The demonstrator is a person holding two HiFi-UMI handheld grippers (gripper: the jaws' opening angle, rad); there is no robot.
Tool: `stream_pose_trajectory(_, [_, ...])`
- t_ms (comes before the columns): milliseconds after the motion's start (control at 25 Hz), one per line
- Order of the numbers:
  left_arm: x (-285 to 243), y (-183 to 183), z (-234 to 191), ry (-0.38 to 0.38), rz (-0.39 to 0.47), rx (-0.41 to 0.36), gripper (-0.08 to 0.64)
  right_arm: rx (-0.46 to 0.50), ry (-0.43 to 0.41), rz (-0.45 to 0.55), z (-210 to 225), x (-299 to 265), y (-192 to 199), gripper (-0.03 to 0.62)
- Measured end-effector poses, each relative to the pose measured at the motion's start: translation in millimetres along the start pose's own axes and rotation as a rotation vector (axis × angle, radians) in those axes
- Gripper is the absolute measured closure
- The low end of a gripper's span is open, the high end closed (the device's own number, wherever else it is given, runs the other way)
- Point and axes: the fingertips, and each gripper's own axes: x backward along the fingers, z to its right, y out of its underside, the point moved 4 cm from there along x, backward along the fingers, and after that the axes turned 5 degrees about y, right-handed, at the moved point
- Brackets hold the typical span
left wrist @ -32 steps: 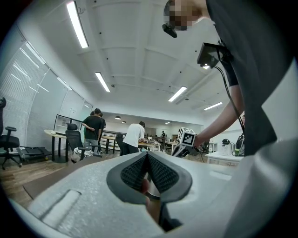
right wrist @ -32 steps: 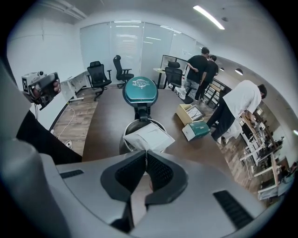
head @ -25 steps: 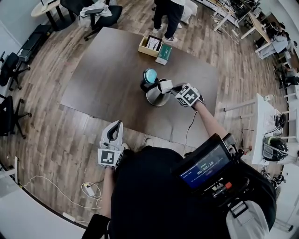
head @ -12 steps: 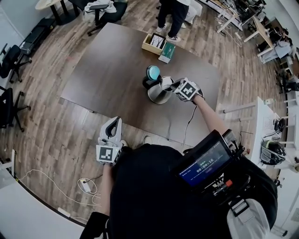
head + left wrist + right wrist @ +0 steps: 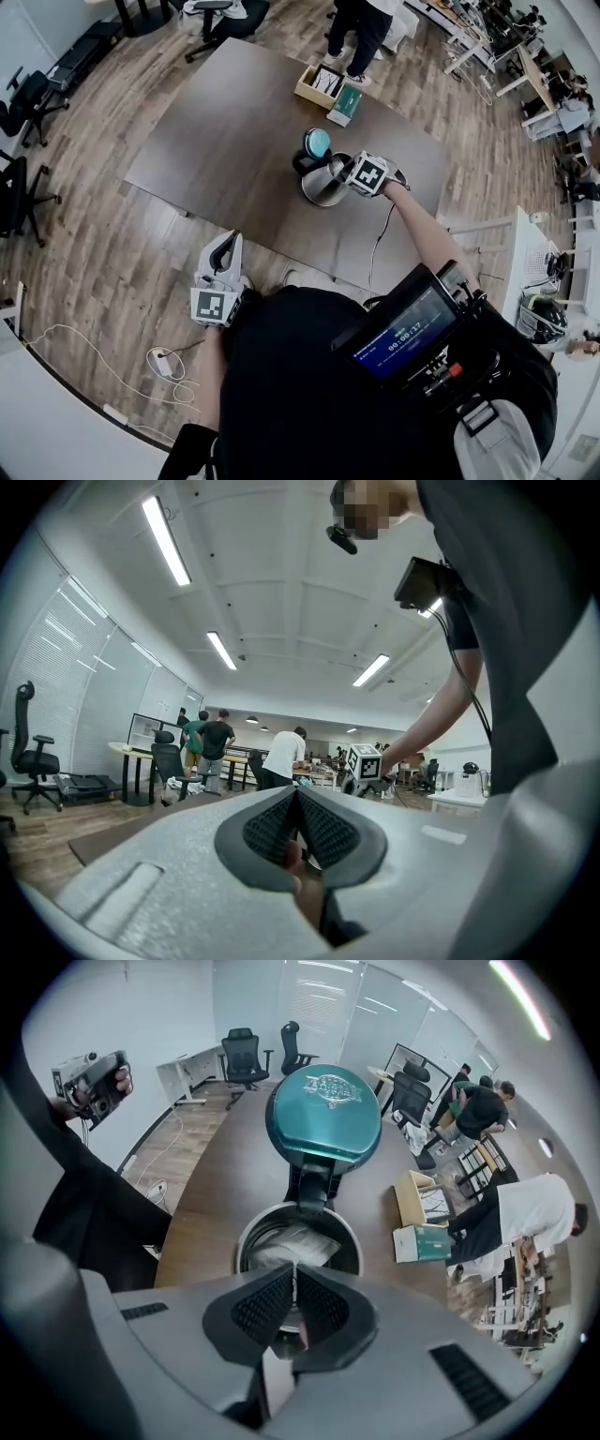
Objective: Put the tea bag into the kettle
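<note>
A steel kettle (image 5: 322, 185) stands on the brown table (image 5: 225, 141) with its teal lid (image 5: 318, 142) flipped up. In the right gripper view I look down into its open mouth (image 5: 246, 1241), under the raised lid (image 5: 324, 1115). A white tea bag (image 5: 291, 1243) hangs inside the mouth, right at the tips of my right gripper (image 5: 295, 1269), which is shut on its edge. From the head view the right gripper (image 5: 341, 174) sits directly over the kettle. My left gripper (image 5: 227, 247) is shut and empty, held low off the table's near edge; its jaws (image 5: 296, 794) point across the room.
A wooden box (image 5: 322, 82) and a green carton (image 5: 344, 101) lie on the table's far side, beyond the kettle. A person (image 5: 361, 23) stands past the far edge. Office chairs (image 5: 28, 103) stand at the left, and a cable (image 5: 103, 366) lies on the floor.
My right gripper has carried the tea bag from just beside the kettle to over its open mouth. The left gripper has stayed where it was.
</note>
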Motion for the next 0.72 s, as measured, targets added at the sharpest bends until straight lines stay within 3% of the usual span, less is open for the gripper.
stream_pose_trajectory(240, [16,8,-17,-0.055,0.001,0.011,0.560,0.050,-0.027,-0.030,3,-16,-12,0.574])
stream_pose_trajectory(720, [19,5,-11,-0.076,-0.021,0.011,0.560,0.111,-0.068,-0.079,-2,-26,-13,0.574])
